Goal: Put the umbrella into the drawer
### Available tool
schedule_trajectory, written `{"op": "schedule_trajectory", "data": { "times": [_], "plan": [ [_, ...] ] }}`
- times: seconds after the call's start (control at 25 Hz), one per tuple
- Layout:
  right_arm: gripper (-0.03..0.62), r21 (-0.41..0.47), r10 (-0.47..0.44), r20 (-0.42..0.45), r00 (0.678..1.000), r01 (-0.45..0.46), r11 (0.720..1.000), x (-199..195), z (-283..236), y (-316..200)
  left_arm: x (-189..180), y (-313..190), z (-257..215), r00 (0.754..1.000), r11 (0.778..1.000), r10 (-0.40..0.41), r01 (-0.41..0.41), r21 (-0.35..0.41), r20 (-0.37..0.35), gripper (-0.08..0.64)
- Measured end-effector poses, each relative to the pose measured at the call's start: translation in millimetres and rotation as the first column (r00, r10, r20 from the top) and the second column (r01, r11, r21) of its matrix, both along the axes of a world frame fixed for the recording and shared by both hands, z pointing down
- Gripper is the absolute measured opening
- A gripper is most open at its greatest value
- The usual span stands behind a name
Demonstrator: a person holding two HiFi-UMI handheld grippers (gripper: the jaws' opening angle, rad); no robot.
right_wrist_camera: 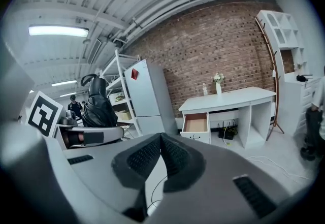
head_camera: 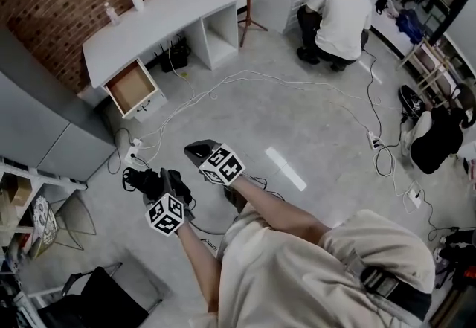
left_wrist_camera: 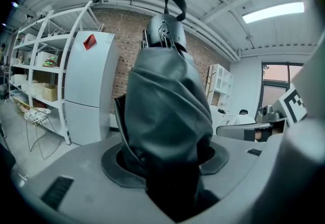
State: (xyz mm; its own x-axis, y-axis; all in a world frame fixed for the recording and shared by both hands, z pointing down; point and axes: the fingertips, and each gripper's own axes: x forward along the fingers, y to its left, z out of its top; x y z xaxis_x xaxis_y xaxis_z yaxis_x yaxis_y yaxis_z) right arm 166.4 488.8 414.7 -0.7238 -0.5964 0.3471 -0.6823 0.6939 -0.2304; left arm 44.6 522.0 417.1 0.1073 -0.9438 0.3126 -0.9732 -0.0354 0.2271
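Note:
A black folded umbrella [left_wrist_camera: 167, 101] stands up between the jaws of my left gripper [left_wrist_camera: 167, 172], which is shut on its lower part; its strap loop sticks out at the top. From the head view the left gripper [head_camera: 165, 189] is low over the floor with the umbrella [head_camera: 145, 181] pointing left. My right gripper [head_camera: 198, 150] hovers just right of it, shut, with its pads [right_wrist_camera: 172, 154] touching and nothing between them. The open wooden-bottomed drawer [head_camera: 132, 87] juts from the white desk [head_camera: 160, 18] by the brick wall, and it also shows ahead as the drawer [right_wrist_camera: 195, 122].
A person [head_camera: 338, 14] crouches at a white cabinet at the back right. Cables and power strips [head_camera: 374, 140] trail over the grey floor. A white fridge [left_wrist_camera: 89, 86] and shelves [left_wrist_camera: 35, 75] stand on the left. Dark bags [head_camera: 435, 140] lie at the right.

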Motion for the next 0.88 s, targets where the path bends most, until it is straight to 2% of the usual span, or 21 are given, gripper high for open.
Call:
{"op": "schedule_trajectory", "data": {
  "times": [0.12,0.24,0.36,0.48,0.56,0.68,0.88],
  "plan": [
    [0.067,0.016,-0.032,0.026,0.999,0.031,0.999,-10.9,-26.6,-32.8,-11.0,-27.5,-18.9,0.999,0.999,-0.049,0.049,0.020,-0.016,0.232],
    [0.067,0.068,-0.096,0.012,0.995,0.095,0.993,-18.1,-56.2,-69.1,-6.8,-59.0,-53.7,0.996,0.995,-0.082,0.081,0.059,0.023,0.232],
    [0.067,0.100,-0.071,-0.060,0.996,0.077,0.992,-7.4,-74.5,-129.5,11.7,-126.3,-82.5,0.999,0.998,-0.025,0.023,0.059,0.047,0.232],
    [0.067,0.099,-0.041,-0.098,0.994,0.051,0.994,-34.2,-82.4,-155.7,-25.7,-153.3,-101.8,0.993,0.999,-0.023,0.019,0.039,0.119,0.233],
    [0.067,0.082,-0.028,-0.100,0.995,0.036,0.996,-43.9,-75.1,-157.6,-49.5,-148.0,-102.6,0.987,0.998,-0.040,0.034,0.044,0.153,0.233],
    [0.067,0.054,-0.005,-0.045,0.999,0.007,0.999,-28.4,-68.8,-177.1,-56.1,-153.4,-94.2,0.991,0.998,-0.043,0.036,0.054,0.126,0.233],
    [0.067,0.050,-0.008,-0.014,1.000,0.009,0.999,-9.0,-71.9,-214.5,-68.9,-181.5,-76.1,0.986,0.998,-0.061,0.063,-0.008,0.152,0.233]
  ]
}}
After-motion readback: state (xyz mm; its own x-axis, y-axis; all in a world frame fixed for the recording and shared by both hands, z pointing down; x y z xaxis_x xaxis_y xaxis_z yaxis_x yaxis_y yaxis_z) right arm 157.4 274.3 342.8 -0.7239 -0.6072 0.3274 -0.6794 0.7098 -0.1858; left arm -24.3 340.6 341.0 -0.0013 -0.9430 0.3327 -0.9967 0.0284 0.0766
